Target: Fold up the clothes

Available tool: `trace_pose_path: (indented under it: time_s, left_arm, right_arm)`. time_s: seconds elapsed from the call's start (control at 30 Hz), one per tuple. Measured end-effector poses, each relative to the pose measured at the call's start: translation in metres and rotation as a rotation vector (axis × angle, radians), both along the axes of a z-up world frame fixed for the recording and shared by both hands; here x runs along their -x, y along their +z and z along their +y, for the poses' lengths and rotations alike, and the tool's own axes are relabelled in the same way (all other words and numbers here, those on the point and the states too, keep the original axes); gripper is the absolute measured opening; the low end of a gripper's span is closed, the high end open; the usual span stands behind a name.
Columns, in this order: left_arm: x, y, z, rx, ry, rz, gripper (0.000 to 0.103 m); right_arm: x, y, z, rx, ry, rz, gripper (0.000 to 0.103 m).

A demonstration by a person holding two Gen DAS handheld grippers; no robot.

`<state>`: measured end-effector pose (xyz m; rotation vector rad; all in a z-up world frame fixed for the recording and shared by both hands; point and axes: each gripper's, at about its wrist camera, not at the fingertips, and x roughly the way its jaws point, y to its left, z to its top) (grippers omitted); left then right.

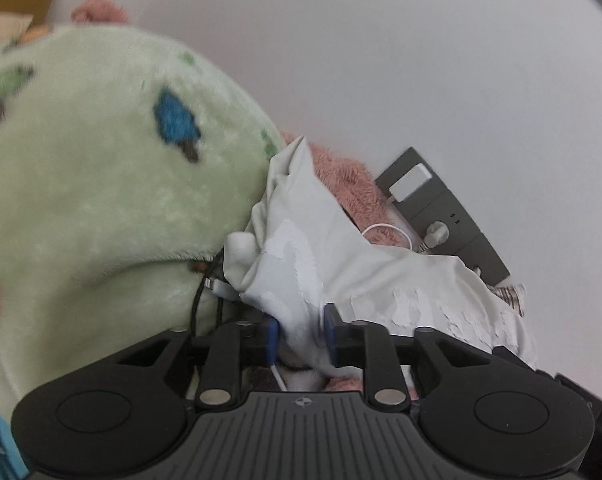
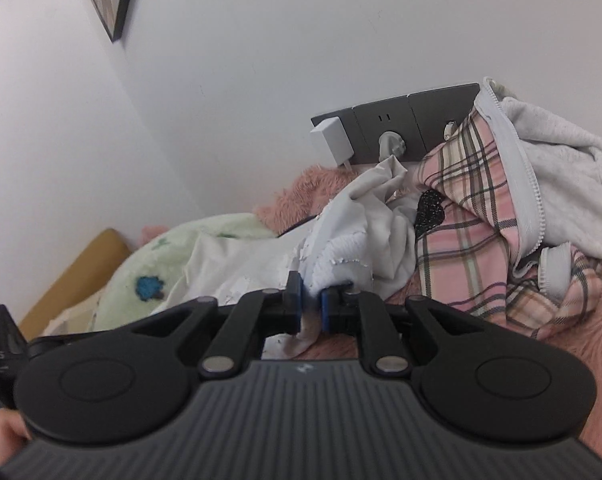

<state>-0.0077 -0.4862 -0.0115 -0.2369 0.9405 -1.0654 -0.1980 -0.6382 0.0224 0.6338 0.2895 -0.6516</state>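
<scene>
A white garment [image 1: 381, 276] with a cracked white print lies bunched on a pink furry bed cover. My left gripper [image 1: 301, 334] is shut on a fold of it, with cloth pinched between the blue pads. The same white garment [image 2: 341, 240] shows in the right wrist view, stretched between the two grippers. My right gripper [image 2: 310, 308] is shut on another bunched part of it, just above the bed.
A pale green fleece blanket [image 1: 93, 184] with coloured shapes fills the left. A pink plaid garment [image 2: 469, 232] and a white zip fleece [image 2: 561, 184] lie to the right. A grey wall socket panel [image 2: 397, 128] with a white charger [image 2: 331, 140] sits behind. Black and white cables [image 1: 199, 304] run beside the left gripper.
</scene>
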Motion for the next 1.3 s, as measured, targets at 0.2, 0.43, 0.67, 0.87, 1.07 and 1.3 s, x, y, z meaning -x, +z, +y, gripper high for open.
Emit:
trace_pose_path:
  time_s: [0.2, 0.43, 0.67, 0.87, 1.07, 1.3]
  left_arm:
    - [0.021, 0.037, 0.029, -0.029, 0.005, -0.097, 0.083]
    - [0.074, 0.114, 0.086, 0.015, 0.044, -0.307, 0.102]
    - [0.134, 0.142, 0.145, 0.032, 0.069, -0.497, 0.103]
    - [0.178, 0.151, 0.191, 0.049, 0.077, -0.611, 0.103]
    - [0.206, 0.128, 0.228, 0.050, 0.099, -0.747, 0.103]
    - [0.196, 0.102, 0.244, 0.076, 0.130, -0.714, 0.103]
  right_arm:
    - [0.012, 0.028, 0.025, 0.015, 0.014, 0.080, 0.053]
    - [0.035, 0.054, 0.082, 0.131, 0.045, 0.063, 0.084]
    - [0.058, 0.080, 0.139, 0.246, 0.077, 0.046, 0.084]
    - [0.078, 0.102, 0.189, 0.345, 0.104, 0.031, 0.084]
    - [0.092, 0.103, 0.229, 0.435, 0.072, 0.002, 0.084]
    - [0.084, 0.080, 0.246, 0.487, 0.016, 0.036, 0.084]
